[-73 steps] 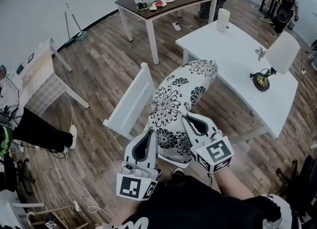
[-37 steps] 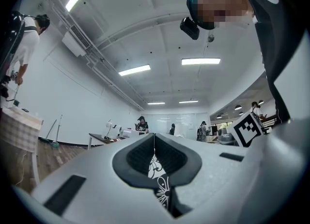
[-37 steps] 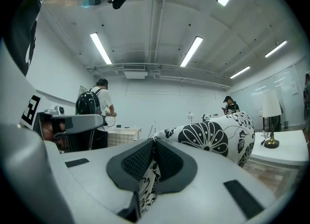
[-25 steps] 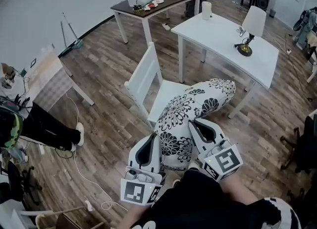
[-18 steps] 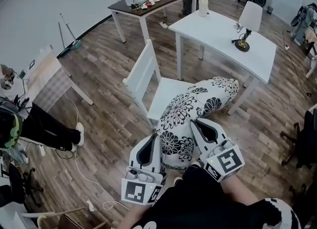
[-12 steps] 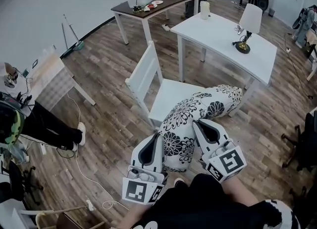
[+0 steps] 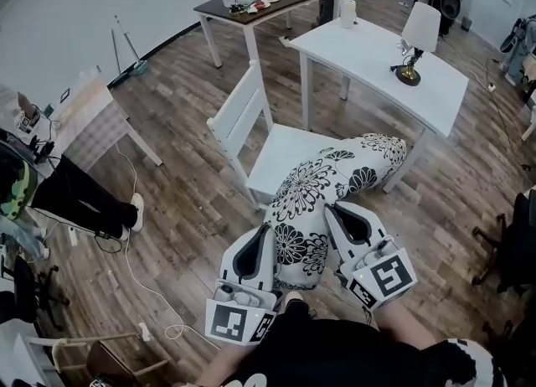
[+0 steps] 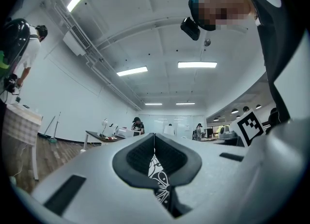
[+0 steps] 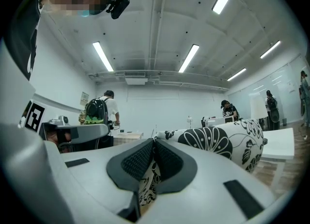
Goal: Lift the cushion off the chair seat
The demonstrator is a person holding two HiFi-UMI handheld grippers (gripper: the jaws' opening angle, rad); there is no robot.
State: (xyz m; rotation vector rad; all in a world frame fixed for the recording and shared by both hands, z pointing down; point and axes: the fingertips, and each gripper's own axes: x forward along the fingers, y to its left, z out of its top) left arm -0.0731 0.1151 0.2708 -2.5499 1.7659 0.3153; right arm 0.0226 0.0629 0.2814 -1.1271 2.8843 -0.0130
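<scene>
Going left to right: there's a person (image 7: pixel 59 197) off at the far left, well apart from what you're doing. Then the white chair (image 7: pixel 239 117), with its back on the left and most of its seat (image 7: pixel 276 155) showing bare.

Your left tongs (image 7: pixel 261 239) are squeezed right down on a fold of the cushion (image 7: pixel 322 184) at its near end. The left gripper view shows the flowery fabric pinched flat between the pads, with no gap to speak of.

The cushion runs from your tongs away and to the right, up in mid-air as far as I can judge. From the head view its middle overlaps the near right corner of the seat. Its far end pokes out past the seat over the floor (image 7: pixel 193 209), near a leg of the white surface (image 7: pixel 377 67).

Your right tongs (image 7: pixel 335 214) are the same story. They're clamped shut on a pinch of fabric at the near end, just right of the left pair, and the fat body of the cushion sticks out level beyond them.

Progress-wise, I'd call the lift basically done: both grips are on, the cushion looks raised and the seat is mostly uncovered. What I can't tell from above is whether the middle has fully cleared that seat corner. So what's left, I'd say, is getting it clear of the chair altogether. Mind the far end, since it's close to the surface with the lamp (image 7: pixel 416 38) on it.
</scene>
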